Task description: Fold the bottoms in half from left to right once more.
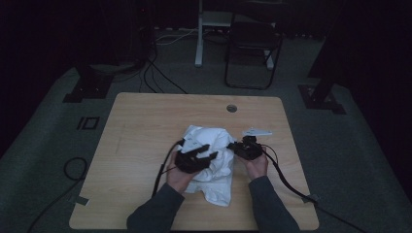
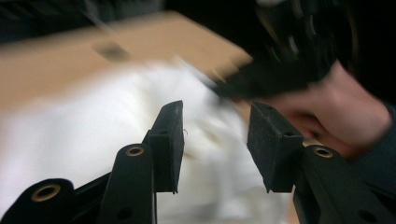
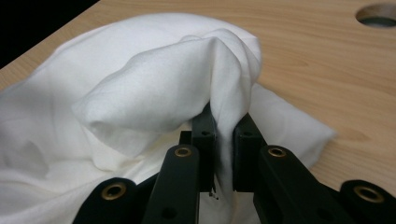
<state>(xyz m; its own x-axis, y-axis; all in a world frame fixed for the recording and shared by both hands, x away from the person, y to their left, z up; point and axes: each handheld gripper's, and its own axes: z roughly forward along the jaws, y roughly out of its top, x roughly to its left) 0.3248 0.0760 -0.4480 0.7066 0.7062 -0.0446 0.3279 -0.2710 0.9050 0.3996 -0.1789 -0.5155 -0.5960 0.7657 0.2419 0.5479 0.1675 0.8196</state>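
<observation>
High view: crumpled white cloth (image 1: 212,158) at centre of light wooden table (image 1: 145,126), lower middle of frame. Left gripper (image 1: 200,156) at left of cloth, lying over its left edge, jaws parted. Right gripper (image 1: 236,147) at right edge of cloth, held by right hand (image 1: 256,165). Round hole in tabletop (image 1: 231,108) above cloth, towards upper right.

Left gripper view: blurred. Two black jaws apart at lower centre, nothing between pads, released. White cloth (image 2: 93,135) behind and below, across left and middle. Right hand (image 2: 336,112) with right gripper at upper right.

Right gripper view: jaws drawn together at lower centre, clamping raised fold of white cloth (image 3: 163,88). Remaining fabric spread to left and lower left. Wooden table (image 3: 317,70) at upper right; round hole (image 3: 378,14) in top right corner.
</observation>
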